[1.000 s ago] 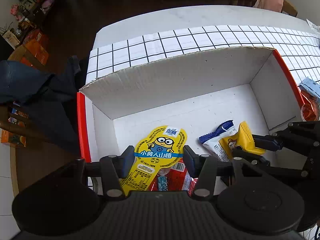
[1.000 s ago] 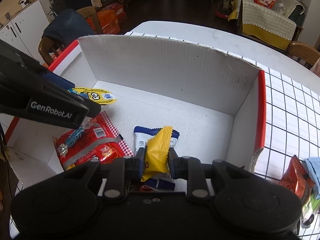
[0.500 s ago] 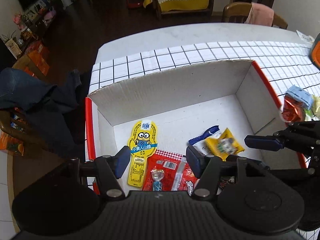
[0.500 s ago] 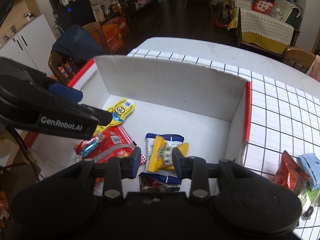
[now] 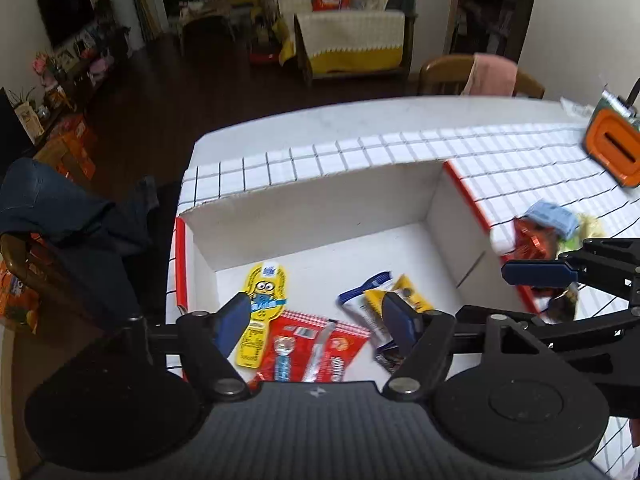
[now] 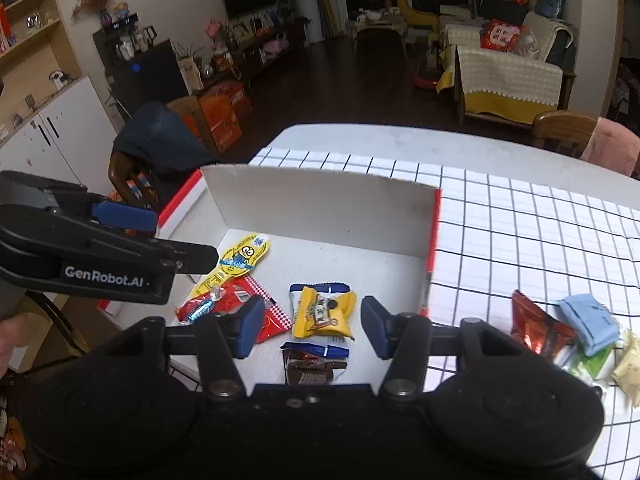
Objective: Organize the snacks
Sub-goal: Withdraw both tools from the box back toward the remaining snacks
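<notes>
left gripper (image 5: 316, 324) hangs above the near end of the box (image 5: 320, 204), jaws spreading and nothing between the pads. below that gap lie the yellow minion pack (image 5: 262, 304) and the red pack (image 5: 320, 344), flat on the box floor, the minion pack's lower end touching the red pack's edge. a small blue-wrapped candy (image 5: 283, 362) sits on top of the red pack.

right gripper (image 6: 312, 328) over the same box, jaws parting too, pads clear of everything. straight under its gap lies the yellow packet (image 6: 322, 312), resting on a white and blue packet (image 6: 316, 290). just nearer the camera, a dark brown packet (image 6: 310, 370), partly hidden by the gripper body.

so five or so snacks are down on the white floor of the box, all toward its near half; the far half is bare cardboard. box walls are white inside with red outer edges, standing on a checked cloth (image 6: 520, 232) over the table.

to the right of the box, out on the cloth, a loose cluster: a dark red packet (image 6: 536, 328), a light blue one (image 6: 588, 322) against it, a green one (image 6: 594, 362) and a pale one (image 6: 630, 360) at the frame edge.

from the right view, the left gripper reaches in from the left edge above the box's left wall. an orange object (image 5: 612, 148) sits far off on the cloth.
</notes>
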Motion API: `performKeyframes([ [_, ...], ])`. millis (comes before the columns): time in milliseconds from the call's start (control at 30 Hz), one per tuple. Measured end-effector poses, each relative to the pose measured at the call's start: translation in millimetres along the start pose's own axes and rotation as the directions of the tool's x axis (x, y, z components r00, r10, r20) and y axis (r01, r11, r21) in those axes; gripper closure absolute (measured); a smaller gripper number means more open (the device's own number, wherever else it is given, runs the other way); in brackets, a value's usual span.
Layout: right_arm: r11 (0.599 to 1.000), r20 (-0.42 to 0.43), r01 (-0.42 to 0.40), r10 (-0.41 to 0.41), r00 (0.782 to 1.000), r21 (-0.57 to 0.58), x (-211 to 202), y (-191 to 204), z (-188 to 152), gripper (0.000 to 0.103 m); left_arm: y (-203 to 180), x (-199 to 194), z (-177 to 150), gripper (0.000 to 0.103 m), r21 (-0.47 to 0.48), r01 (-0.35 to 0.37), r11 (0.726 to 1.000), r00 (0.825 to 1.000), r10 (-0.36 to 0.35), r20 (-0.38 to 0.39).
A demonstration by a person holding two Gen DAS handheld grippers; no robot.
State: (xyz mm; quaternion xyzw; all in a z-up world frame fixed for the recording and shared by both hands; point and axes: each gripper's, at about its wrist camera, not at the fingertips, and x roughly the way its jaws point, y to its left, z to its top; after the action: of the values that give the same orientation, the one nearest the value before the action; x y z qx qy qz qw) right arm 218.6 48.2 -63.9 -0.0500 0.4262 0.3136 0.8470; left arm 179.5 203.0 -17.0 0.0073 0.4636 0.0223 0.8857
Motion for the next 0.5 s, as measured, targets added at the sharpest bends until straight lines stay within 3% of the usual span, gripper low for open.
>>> performKeyframes([
  [500, 0.999, 0.107, 0.004, -0.009, 0.994, 0.047, -69.2, -41.4, -32.5, 0.017, -66.4, -36.7, -17.7, 0.019, 0.044, 0.076, 0.996, 0.988, -0.081, 0.134],
])
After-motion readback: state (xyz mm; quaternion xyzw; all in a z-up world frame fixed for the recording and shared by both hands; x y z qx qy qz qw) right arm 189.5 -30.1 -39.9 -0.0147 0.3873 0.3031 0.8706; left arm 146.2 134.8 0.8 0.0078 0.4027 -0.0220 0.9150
